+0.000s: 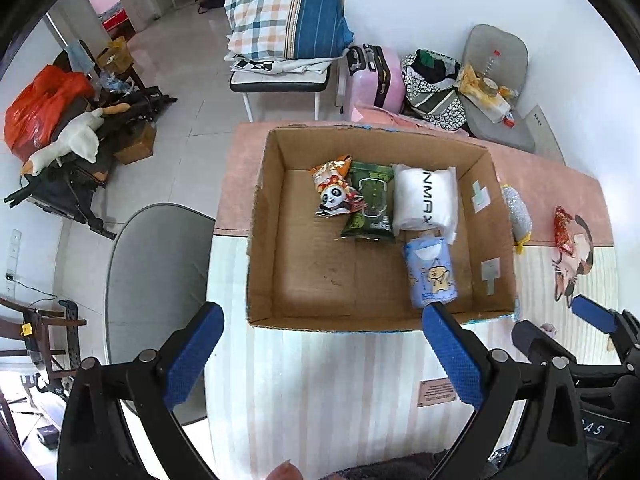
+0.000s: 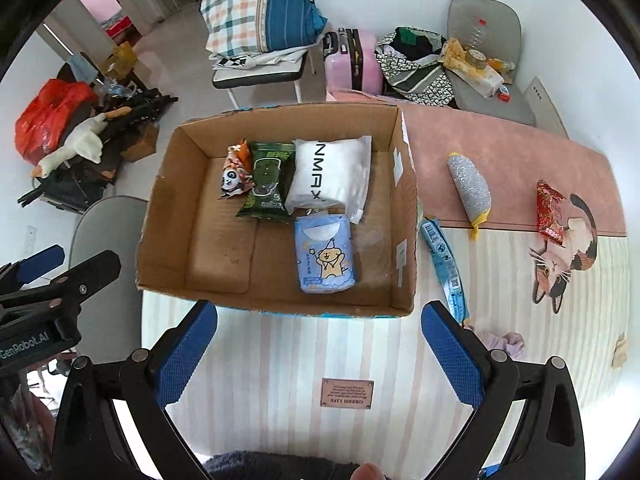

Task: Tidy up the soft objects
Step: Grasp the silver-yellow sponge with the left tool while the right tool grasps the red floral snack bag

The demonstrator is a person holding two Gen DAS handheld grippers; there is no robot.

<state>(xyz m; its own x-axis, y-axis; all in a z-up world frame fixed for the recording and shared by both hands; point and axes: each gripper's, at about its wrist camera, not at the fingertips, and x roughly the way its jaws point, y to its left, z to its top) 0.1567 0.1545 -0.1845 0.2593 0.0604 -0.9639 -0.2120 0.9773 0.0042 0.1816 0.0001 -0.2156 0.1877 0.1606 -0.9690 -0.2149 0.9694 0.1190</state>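
Note:
An open cardboard box [image 1: 496, 216] [image 2: 406, 224] stands on the table. In it lie a panda snack bag [image 1: 334, 192] [image 2: 234, 178], a green wipes pack [image 1: 370, 204] [image 2: 270, 180], a white soft pack [image 1: 424, 198] [image 2: 330, 174] and a blue tissue pack [image 1: 432, 274] [image 2: 325, 256]. Right of the box lie a silver sponge [image 2: 469, 188] [image 1: 516, 210], a red packet [image 2: 550, 210] [image 1: 562, 226], a blue strip pack [image 2: 446, 264] and a pale cloth [image 2: 506, 342]. My left gripper [image 1: 322, 354] is open and empty before the box. My right gripper [image 2: 320, 354] is open and empty too.
The table wears a pink and striped cloth with a cat print [image 2: 560, 256]. A grey chair [image 1: 156, 280] stands at the table's left. Behind are a chair with a plaid pillow [image 1: 280, 12], a pink suitcase [image 1: 380, 76] and floor clutter [image 1: 72, 140].

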